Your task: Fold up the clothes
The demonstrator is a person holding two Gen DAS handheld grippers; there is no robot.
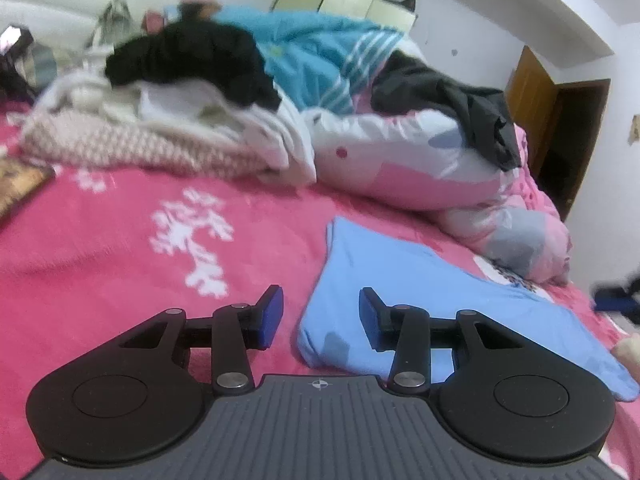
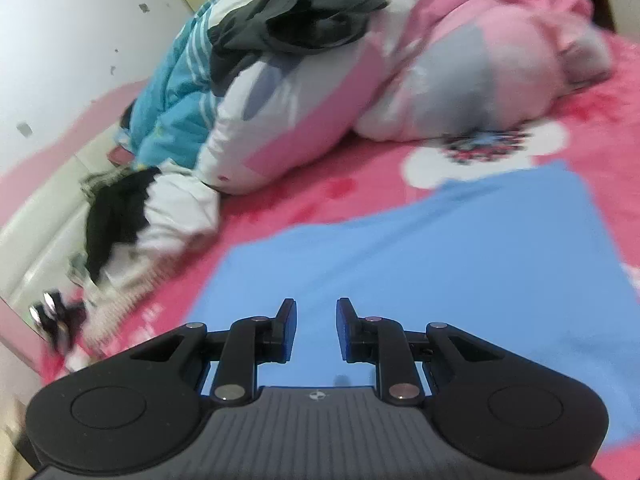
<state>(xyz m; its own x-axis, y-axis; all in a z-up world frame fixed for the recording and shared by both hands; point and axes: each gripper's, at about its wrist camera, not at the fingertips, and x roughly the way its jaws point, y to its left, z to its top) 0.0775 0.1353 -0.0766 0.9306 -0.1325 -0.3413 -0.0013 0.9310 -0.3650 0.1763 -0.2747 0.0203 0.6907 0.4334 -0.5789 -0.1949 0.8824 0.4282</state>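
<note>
So the blue shirt [image 1: 400,296] is lying on the pink bedspread [image 1: 120,260], partly folded, with its rounded folded edge sitting just ahead of the left gripper [image 1: 320,316]. The left fingers [image 1: 270,316] are standing moderately apart with nothing between them; one blue pad is over bare bedspread and the other is over the shirt's edge, not pinching it as far as I can tell.

From the right wrist view the shirt [image 2: 440,248] is looking like a flat blue panel filling the space under the right gripper [image 2: 316,330]. The right fingers [image 2: 290,330] are sitting with a narrow gap, nothing gripped, just hovering over the fabric. This view is pretty motion-blurred.

Behind the shirt a pink and white duvet [image 1: 420,160] is bunched up with a dark garment [image 1: 460,100] draped on top. Farther left a pile of clothes [image 1: 160,112] is stacking up, with a black piece on top and a teal striped blanket [image 1: 312,52] beside it.
</note>
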